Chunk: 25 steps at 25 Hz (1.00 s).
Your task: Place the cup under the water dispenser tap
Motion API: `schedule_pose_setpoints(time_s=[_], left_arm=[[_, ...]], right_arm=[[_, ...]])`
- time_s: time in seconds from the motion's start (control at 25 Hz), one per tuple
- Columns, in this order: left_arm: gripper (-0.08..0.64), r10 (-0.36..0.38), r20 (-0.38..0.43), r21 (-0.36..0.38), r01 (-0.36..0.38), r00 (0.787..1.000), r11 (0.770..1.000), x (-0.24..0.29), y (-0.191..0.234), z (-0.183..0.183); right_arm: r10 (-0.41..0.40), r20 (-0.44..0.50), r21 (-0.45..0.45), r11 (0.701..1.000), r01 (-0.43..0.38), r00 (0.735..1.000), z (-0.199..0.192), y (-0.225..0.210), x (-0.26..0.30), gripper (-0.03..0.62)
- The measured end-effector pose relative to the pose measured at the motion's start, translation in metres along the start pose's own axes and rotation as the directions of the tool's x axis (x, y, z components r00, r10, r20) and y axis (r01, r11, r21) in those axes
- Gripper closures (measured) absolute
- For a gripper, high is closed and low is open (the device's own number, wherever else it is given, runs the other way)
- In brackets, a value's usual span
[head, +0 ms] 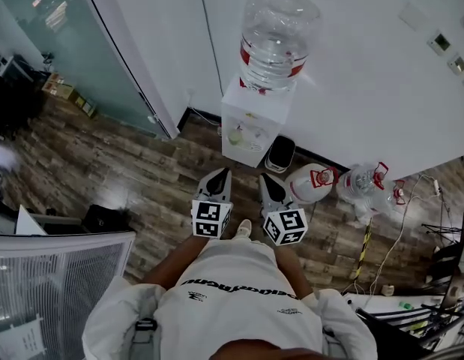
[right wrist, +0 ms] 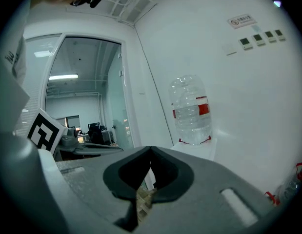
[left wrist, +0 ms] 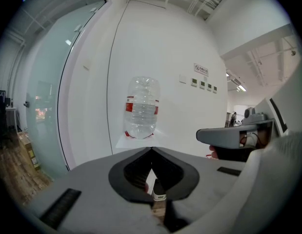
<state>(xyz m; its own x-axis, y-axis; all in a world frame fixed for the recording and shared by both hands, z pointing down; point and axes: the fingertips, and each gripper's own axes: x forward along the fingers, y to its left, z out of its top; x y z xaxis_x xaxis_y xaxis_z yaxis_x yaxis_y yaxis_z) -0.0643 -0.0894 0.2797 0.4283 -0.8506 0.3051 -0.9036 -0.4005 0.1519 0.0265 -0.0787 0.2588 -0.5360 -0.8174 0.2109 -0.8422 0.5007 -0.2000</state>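
The white water dispenser [head: 250, 122] stands against the wall with a big clear bottle [head: 275, 40] on top. A small pale green thing [head: 235, 136] sits in its tap recess; whether it is the cup I cannot tell. My left gripper [head: 220, 172] and right gripper [head: 267, 178] are held side by side in front of the dispenser, both pointing at it. Both are shut with nothing in them. In the left gripper view the jaws [left wrist: 151, 150] meet below the bottle [left wrist: 142, 106]. The right gripper view shows its jaws [right wrist: 151, 149] closed too, the bottle [right wrist: 191, 110] ahead to the right.
A black bin [head: 279, 154] stands right of the dispenser. Two spare water bottles [head: 310, 182] [head: 363, 182] lie on the wood floor beyond it, with cables to the right. A glass door [head: 82, 43] is at the left, a mesh chair back [head: 59, 276] at the lower left.
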Motion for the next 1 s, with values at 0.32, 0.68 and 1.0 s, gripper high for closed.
schedule_pose_setpoints(time_s=[0.32, 0.68, 1.0], left_arm=[[0.561, 0.013, 0.031, 0.009, -0.013, 0.999, 1.0, -0.005, -0.005, 0.006], [0.561, 0.026, 0.041, 0.017, -0.026, 0.999, 0.999, 0.0, -0.006, 0.005], [0.561, 0.015, 0.046, 0.027, -0.016, 0.999, 0.999, 0.0, -0.011, 0.006]], right_arm=[[0.001, 0.016, -0.03, 1.0, 0.0, 1.0, 0.011, -0.003, 0.0, 0.594], [0.001, 0.032, -0.038, 0.999, 0.0, 0.999, 0.013, -0.01, 0.0, 0.594], [-0.005, 0.041, -0.037, 0.999, 0.007, 0.999, 0.014, -0.011, -0.003, 0.594]])
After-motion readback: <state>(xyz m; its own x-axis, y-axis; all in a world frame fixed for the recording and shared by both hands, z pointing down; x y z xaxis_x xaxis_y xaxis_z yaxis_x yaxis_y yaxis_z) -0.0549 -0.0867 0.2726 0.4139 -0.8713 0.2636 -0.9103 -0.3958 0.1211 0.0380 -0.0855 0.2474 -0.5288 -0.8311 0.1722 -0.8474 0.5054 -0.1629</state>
